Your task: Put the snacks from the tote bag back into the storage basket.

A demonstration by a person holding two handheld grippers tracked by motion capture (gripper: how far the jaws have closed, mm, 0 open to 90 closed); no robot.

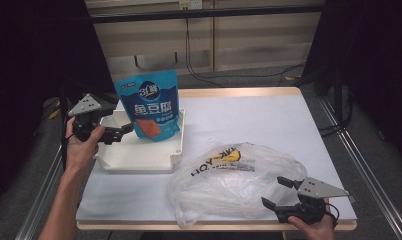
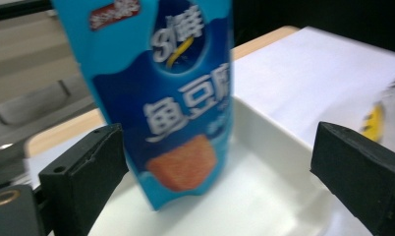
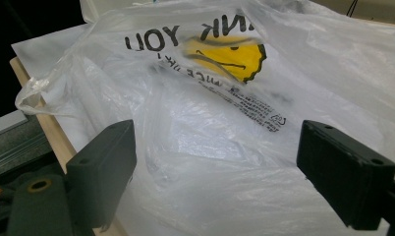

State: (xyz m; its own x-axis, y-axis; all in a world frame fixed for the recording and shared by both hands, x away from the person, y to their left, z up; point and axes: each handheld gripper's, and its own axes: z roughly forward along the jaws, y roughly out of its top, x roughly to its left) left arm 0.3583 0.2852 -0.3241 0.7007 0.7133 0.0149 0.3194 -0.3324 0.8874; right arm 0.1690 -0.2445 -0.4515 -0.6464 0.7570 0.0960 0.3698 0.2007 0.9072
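A blue snack pouch (image 1: 151,107) stands upright in a white tray (image 1: 139,160) at the table's left. My left gripper (image 1: 120,116) is open at the tray's left side and faces the pouch. In the left gripper view the pouch (image 2: 171,98) rises ahead between the wide-apart jaws of that gripper (image 2: 220,152), with the tray (image 2: 269,147) beneath it. A crumpled clear plastic bag (image 1: 234,180) printed with a yellow smiley lies at the front right. My right gripper (image 1: 275,192) is open at the bag's right edge. The bag (image 3: 225,113) lies in front of its gripper (image 3: 215,162).
The white table top (image 1: 249,115) has a wooden front edge (image 3: 43,123), and metal rails run along both sides. The bag (image 2: 387,113) lies just right of the tray. Bare table stretches behind the bag towards the far right.
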